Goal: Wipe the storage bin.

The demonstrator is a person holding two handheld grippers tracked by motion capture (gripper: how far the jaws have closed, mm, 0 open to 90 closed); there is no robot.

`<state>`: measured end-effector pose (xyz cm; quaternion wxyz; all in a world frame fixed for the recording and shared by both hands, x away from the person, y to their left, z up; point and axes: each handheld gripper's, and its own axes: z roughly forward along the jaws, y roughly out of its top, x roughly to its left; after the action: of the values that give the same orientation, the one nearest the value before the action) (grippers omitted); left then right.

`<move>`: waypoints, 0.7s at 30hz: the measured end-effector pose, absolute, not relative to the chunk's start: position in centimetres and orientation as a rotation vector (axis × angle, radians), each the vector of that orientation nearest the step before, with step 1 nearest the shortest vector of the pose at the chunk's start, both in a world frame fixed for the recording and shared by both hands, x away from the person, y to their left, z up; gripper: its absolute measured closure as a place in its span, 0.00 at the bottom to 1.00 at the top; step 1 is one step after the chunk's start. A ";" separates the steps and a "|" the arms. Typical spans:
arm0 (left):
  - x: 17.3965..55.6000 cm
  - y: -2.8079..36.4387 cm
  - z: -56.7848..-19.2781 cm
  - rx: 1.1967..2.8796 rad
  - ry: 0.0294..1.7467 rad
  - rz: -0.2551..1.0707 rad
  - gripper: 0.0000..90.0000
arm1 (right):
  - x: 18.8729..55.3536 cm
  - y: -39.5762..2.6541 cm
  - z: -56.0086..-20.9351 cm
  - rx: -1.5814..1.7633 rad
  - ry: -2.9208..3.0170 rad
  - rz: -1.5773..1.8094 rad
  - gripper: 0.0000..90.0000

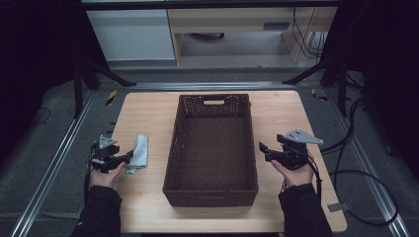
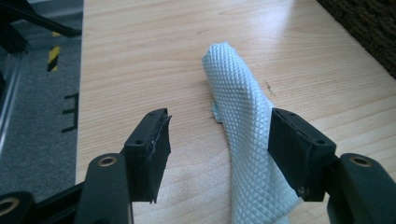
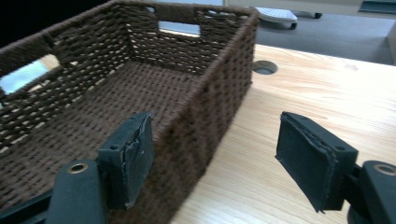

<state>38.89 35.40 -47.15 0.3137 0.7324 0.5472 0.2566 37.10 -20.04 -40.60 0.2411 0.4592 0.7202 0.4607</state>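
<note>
A pale blue waffle-weave cloth (image 1: 139,153) lies crumpled on the left part of the wooden table (image 1: 276,113). My left gripper (image 1: 129,157) sits low at its near end, open. In the left gripper view the cloth (image 2: 243,121) runs between the jaws close to the right one, and my left gripper (image 2: 219,130) has its left jaw well apart from it. A dark brown woven basket (image 1: 212,193) stands empty in the middle. My right gripper (image 1: 262,148) hovers open just beside its right wall (image 3: 224,70), nothing held; in its own view my right gripper (image 3: 217,135) frames that wall.
A round cable hole (image 3: 264,68) is set in the table beyond the basket's far right corner. Cables (image 1: 365,177) trail on the floor at the right. Metal rails (image 1: 54,163) run along both sides of the table.
</note>
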 end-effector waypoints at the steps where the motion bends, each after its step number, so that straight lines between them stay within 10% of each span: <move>1: 39.0 35.5 -47.3 1.938 1.446 0.672 0.41 | 37.1 -19.8 -40.6 1.253 1.976 1.260 0.32; 21: 39.6 34.6 -47.9 1.958 1.404 0.619 0.41 | 37.0 -17.4 -40.7 1.217 2.038 1.279 0.32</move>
<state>39.63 34.57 -47.94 0.3214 0.7454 0.5345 0.2355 36.97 -17.38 -40.70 0.2207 0.4402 0.7372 0.4627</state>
